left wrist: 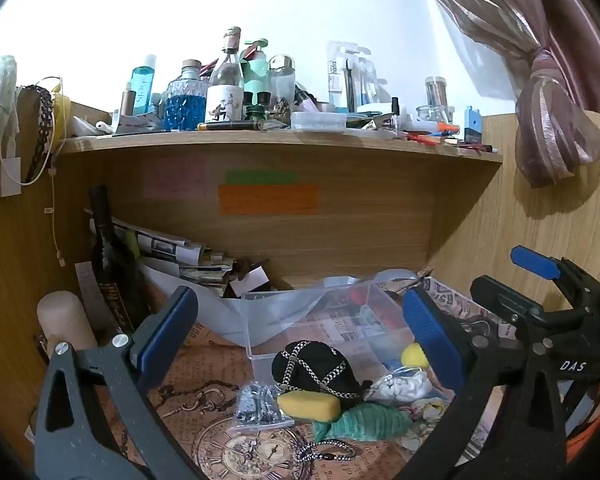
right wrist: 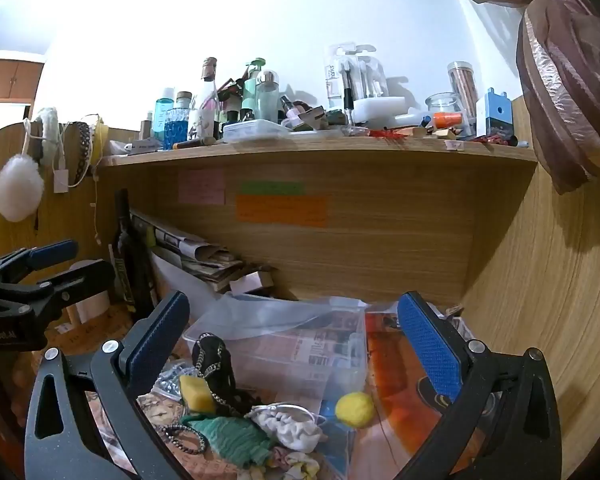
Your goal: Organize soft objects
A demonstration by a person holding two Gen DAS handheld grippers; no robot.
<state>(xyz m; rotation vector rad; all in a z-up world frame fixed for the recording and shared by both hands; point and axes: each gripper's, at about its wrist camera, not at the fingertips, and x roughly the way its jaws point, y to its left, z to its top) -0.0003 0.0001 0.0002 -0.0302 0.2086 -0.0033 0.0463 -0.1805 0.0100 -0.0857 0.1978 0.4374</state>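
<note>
Soft things lie in a heap on the patterned desk mat: a black cap with chain trim (left wrist: 314, 368) (right wrist: 212, 364), a yellow sponge (left wrist: 309, 405) (right wrist: 196, 394), a green cloth (left wrist: 360, 422) (right wrist: 230, 438), a white scrunched cloth (left wrist: 400, 388) (right wrist: 290, 426) and a yellow ball (left wrist: 415, 355) (right wrist: 355, 409). A clear plastic box (left wrist: 320, 320) (right wrist: 284, 344) stands behind them. My left gripper (left wrist: 300, 336) is open and empty above the heap. My right gripper (right wrist: 296, 344) is open and empty over the box and heap; it also shows in the left wrist view (left wrist: 540, 280).
A small bag of metal parts (left wrist: 256, 404) and a beaded cord (left wrist: 324, 452) lie by the heap. Papers (left wrist: 172, 252) and a dark bottle (left wrist: 108, 256) lean at the back left. A cluttered shelf (left wrist: 280, 140) hangs overhead. A wooden wall (right wrist: 540, 300) closes the right side.
</note>
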